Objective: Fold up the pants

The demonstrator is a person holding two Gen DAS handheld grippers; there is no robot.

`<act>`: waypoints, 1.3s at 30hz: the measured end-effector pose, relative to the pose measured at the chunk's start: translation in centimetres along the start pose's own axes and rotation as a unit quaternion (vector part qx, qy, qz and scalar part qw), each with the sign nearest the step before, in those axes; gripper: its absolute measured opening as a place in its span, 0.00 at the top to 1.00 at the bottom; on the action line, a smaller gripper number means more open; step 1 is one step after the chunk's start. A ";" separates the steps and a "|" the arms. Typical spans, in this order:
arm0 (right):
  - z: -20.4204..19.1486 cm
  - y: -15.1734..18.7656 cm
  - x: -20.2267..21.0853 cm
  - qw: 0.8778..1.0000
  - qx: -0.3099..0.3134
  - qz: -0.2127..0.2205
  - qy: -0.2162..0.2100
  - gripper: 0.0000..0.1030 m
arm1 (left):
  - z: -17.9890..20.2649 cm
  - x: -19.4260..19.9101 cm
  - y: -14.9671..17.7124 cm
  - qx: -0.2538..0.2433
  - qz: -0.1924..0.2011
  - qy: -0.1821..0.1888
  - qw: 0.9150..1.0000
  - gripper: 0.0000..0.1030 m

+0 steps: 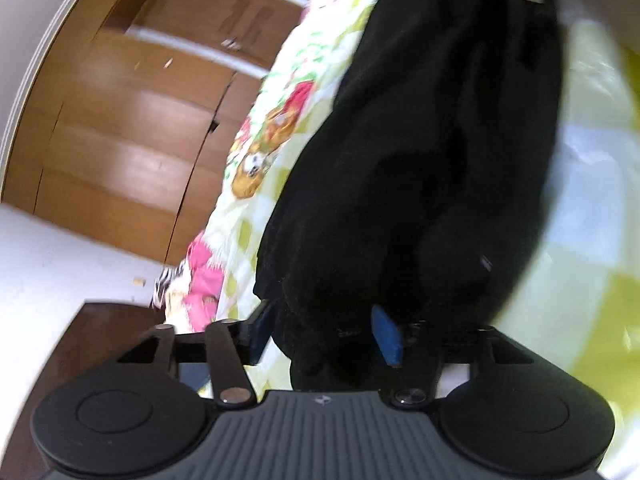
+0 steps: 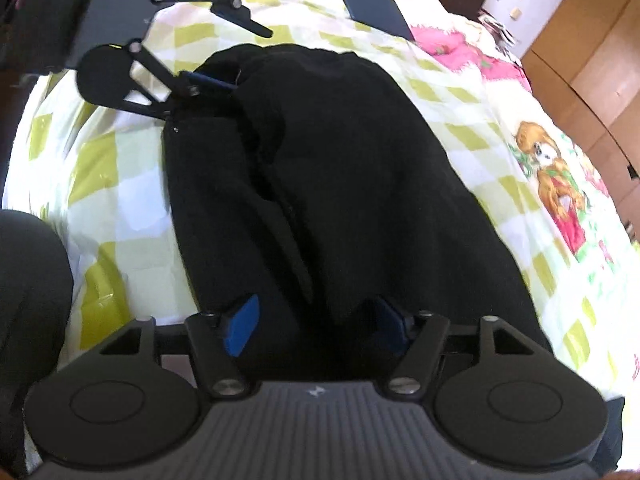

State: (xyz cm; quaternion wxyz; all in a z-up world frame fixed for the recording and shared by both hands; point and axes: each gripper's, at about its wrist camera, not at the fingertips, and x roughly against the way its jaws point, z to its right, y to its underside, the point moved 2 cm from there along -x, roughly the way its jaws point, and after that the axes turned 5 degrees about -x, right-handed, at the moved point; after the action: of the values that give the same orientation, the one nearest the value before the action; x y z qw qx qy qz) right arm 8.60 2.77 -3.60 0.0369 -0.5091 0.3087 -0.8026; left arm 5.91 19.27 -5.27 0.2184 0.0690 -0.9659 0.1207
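We have the black pants (image 2: 320, 184) laid lengthwise on the checked bedsheet (image 2: 472, 132), stretched between our two grippers so that one end sits at each. The right gripper (image 2: 316, 322) points steeply down at the near end of the cloth; its blue pads (image 2: 241, 326) stand well apart with a bunched ridge of fabric lying between them, and neither pad looks pressed into it, so we judge that nothing is held there. At the far end of the pants, ahead and to the left of that gripper, the left gripper (image 2: 222, 54) shows with its fingers spread as well, one blue pad touching the cloth edge. From its own camera, the left gripper (image 1: 324, 330) has fabric heaped between and over its fingers, yet the jaws are wide and not clamping. The pants lie doubled along their length, one layer over the other, which suggests a lengthwise fold just set down. A dark flat tablet-like slab (image 2: 374, 6) rests well beyond.
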 end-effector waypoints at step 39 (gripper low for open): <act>0.3 -3.0 2.4 0.997 -0.077 0.011 -0.023 0.67 | -2.9 0.9 0.8 0.097 -0.014 -0.059 0.993 0.73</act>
State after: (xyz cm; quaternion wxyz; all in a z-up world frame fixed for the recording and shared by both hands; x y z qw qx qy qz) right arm 8.47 4.15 -0.06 0.0133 -0.5250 0.3746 -0.7641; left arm 6.16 20.73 -2.53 0.1551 0.1099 -0.9599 0.2062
